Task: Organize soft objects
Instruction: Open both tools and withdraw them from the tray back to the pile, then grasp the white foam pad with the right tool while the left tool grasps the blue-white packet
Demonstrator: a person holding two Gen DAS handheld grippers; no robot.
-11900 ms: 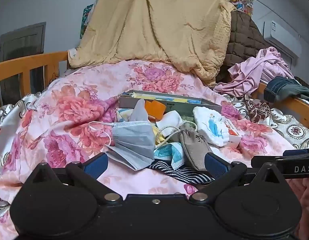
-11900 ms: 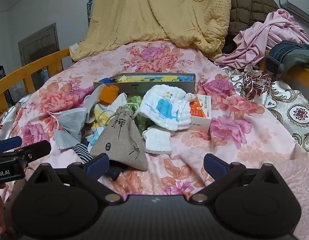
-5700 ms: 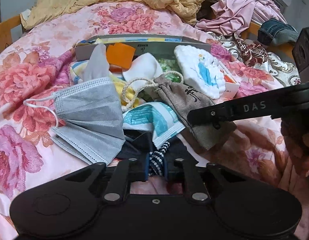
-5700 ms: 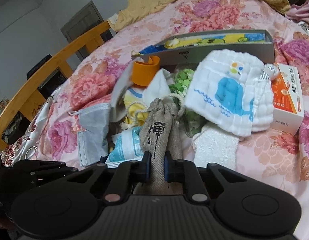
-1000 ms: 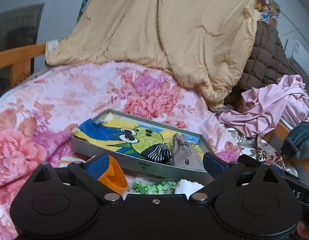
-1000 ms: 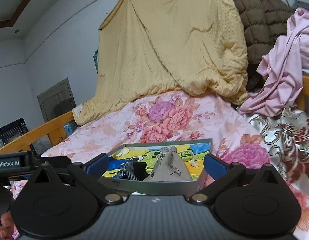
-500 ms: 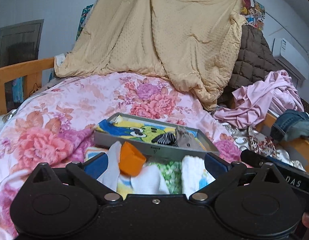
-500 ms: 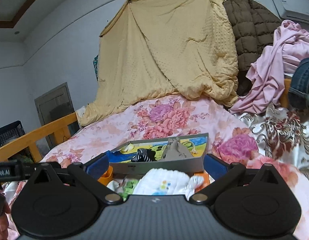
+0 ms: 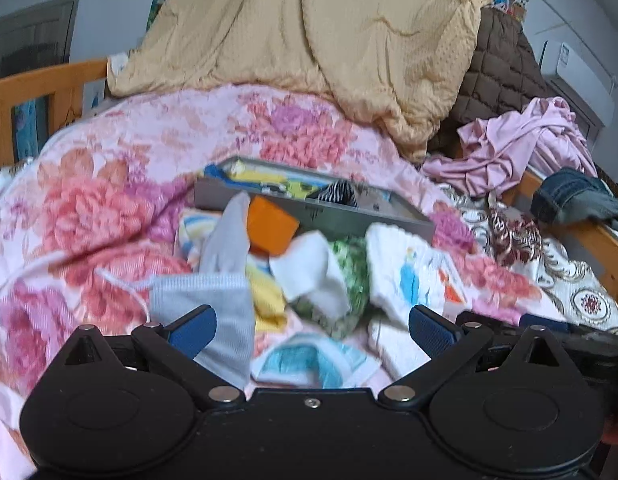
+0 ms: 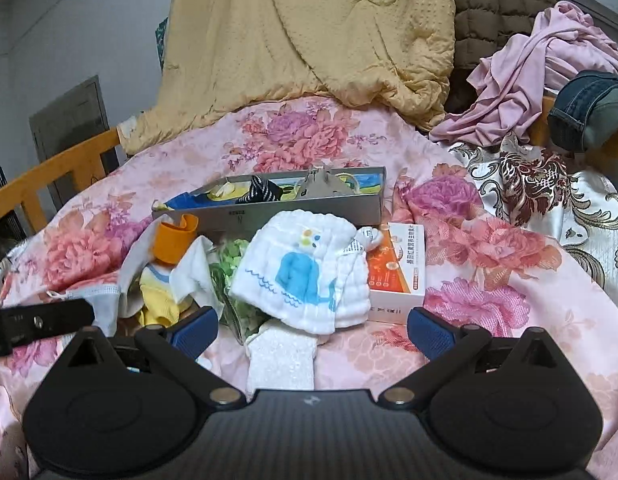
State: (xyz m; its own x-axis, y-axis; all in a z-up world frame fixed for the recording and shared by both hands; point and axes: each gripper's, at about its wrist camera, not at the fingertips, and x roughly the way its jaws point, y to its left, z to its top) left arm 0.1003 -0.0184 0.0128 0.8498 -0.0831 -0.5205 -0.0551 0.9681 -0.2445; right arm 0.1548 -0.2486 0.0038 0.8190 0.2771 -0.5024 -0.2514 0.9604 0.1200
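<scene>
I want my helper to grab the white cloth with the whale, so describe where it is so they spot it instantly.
Find the grey tray on the pink floral bedspread. In front of it, against an orange and white box, lies the white quilted cloth. Only it bears a blue whale.

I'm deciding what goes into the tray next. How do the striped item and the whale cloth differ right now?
The striped item lies inside the grey tray; the whale cloth sits on the bedspread in front of the tray. The striped item is dark with white stripes and looks small; the whale cloth is white with a blue whale and looks much larger. Both are soft fabric, and neither is held: both tongs are open.
</scene>
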